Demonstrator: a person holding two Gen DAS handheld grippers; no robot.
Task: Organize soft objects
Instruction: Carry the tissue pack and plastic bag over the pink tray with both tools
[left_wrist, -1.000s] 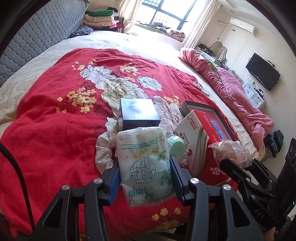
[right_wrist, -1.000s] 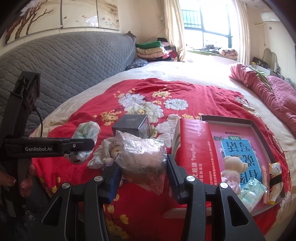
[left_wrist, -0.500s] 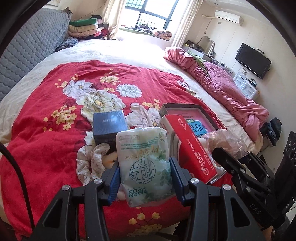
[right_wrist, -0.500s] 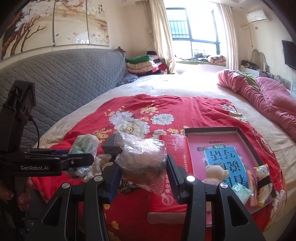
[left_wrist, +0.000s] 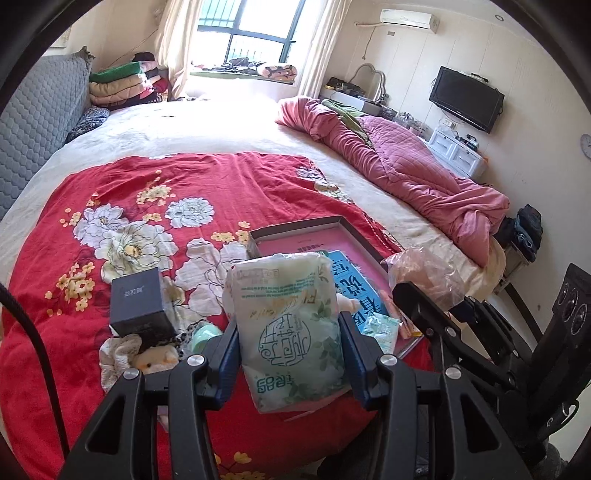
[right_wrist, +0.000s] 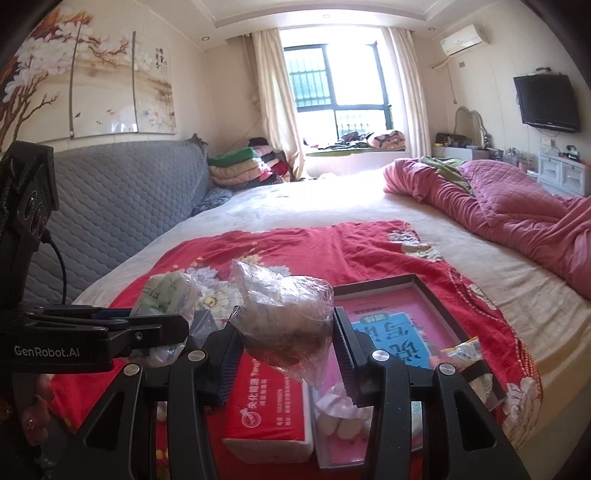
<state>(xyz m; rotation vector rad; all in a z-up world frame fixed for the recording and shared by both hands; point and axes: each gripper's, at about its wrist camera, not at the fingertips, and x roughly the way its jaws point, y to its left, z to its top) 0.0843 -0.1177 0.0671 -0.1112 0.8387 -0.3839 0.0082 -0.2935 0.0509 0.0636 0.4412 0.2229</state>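
My left gripper (left_wrist: 290, 332) is shut on a white and green tissue pack (left_wrist: 284, 295), held upright above the near end of a shallow box (left_wrist: 295, 225) with a pink and blue bottom. To its right, my right gripper (right_wrist: 286, 343) is shut on a crinkled clear plastic bag (right_wrist: 284, 321) with something brownish inside, above a red tissue pack (right_wrist: 266, 402) and the box (right_wrist: 417, 280). In the box lie a small plush toy (right_wrist: 340, 417) and snack packets (right_wrist: 461, 350). The left gripper (right_wrist: 147, 328) and its pack (right_wrist: 166, 295) show at the left of the right wrist view.
On the red flowered blanket (left_wrist: 122, 184) sit a black box (left_wrist: 140, 302), a plush piglet (left_wrist: 151, 360) on floral cloth and a pale green round thing (left_wrist: 203, 334). A pink quilt (left_wrist: 413, 173) lies along the bed's right side; a grey headboard (right_wrist: 110, 206) is on the left.
Both grippers have risen and travelled right, from beside the black box to above the shallow box. Each keeps hold of its pack or bag. More of the room shows now.
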